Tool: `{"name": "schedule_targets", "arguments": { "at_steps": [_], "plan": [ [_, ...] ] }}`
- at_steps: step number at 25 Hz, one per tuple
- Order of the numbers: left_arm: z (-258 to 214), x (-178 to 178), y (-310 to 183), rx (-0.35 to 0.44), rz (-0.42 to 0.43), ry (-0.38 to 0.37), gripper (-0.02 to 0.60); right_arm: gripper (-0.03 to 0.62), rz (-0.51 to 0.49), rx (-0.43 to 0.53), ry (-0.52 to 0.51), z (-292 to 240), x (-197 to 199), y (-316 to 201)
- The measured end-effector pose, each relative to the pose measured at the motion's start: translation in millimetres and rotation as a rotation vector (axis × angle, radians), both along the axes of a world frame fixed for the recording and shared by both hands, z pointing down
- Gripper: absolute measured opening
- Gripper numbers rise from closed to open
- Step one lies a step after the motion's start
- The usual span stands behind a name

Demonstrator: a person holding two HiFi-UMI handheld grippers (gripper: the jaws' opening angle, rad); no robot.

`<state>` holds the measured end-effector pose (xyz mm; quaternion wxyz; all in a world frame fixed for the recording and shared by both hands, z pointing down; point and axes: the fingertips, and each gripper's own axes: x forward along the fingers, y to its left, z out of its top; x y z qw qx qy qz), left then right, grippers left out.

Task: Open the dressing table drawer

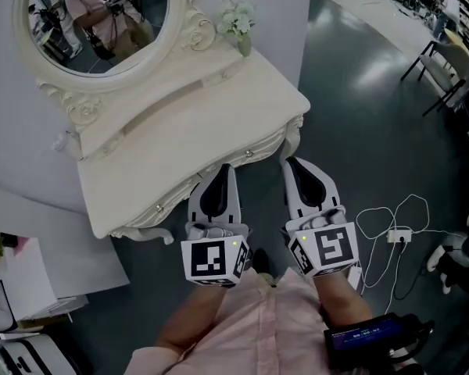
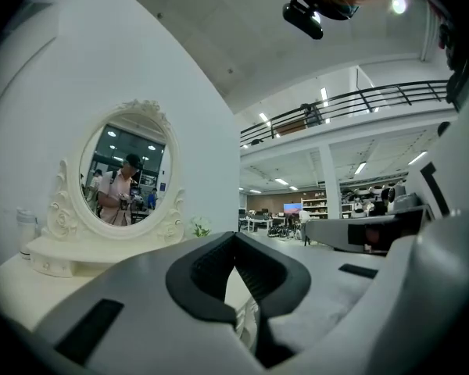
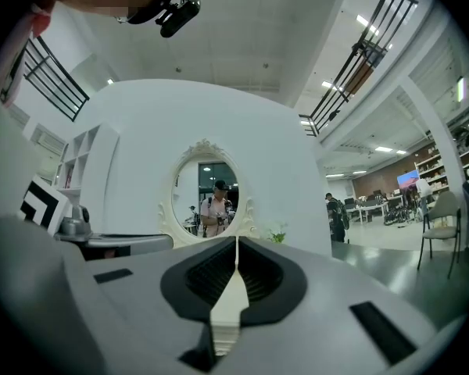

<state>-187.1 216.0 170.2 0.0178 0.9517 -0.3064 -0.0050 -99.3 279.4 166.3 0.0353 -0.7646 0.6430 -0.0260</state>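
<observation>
the left tool [image 1: 221,175] and right tool [image 1: 300,167] each had jaws pressed together on nothing. the dressing table drawer [image 1: 180,194] lay just ahead of their tips. it probably slid light but a little stiff, and the small knob [image 1: 248,153] between the tools looked best to pinch.

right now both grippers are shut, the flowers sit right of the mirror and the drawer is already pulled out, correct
Not quite: the drawer is not pulled out. The head view shows its front closed under the tabletop. The rest holds: the left gripper and right gripper are shut, and the flowers sit right of the mirror.
</observation>
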Motion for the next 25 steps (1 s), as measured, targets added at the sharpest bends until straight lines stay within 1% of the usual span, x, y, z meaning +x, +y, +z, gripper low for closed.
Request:
{"name": "schedule_targets", "arguments": {
  "at_steps": [5,10,15,25],
  "plan": [
    [2.5,13.4,-11.2,-0.008,0.019,0.007,0.021,0.020,0.008,-0.002,0.016,-2.6,8.2,-8.8],
    [8.1,36.1,-16.4,-0.014,0.039,-0.002,0.021,0.020,0.030,0.007,0.006,-1.4,28.9,-11.2],
    [17.3,69.8,-27.2,-0.018,0.041,-0.027,0.021,0.020,0.037,-0.003,-0.019,10.2,65.0,-22.5],
    [35.2,141.3,-75.1,-0.052,-0.005,-0.085,0.021,0.020,-0.018,-0.039,-0.067,30.5,140.9,-78.1]
  ]
}}
